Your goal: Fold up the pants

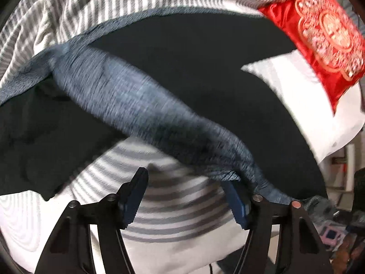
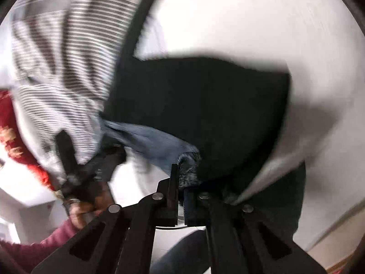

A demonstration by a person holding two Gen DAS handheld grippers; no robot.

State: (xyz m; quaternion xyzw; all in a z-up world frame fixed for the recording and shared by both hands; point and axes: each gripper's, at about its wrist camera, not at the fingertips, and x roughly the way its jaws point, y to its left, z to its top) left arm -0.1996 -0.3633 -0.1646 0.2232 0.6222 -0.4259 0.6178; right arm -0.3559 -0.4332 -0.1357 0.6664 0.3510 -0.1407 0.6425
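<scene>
The right gripper (image 2: 180, 196) pinches the pants (image 2: 189, 171) at a hem, lifting them for a fold. The left gripper (image 1: 187, 196) gapes wide, holding nothing, cloth draped over one finger.

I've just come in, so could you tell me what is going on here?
A person with two handheld grippers is folding blue-grey pants over a bed with striped bedding. The right gripper is shut on a bunched edge of the pants. The left gripper is open, with fabric draped against one finger.
</scene>
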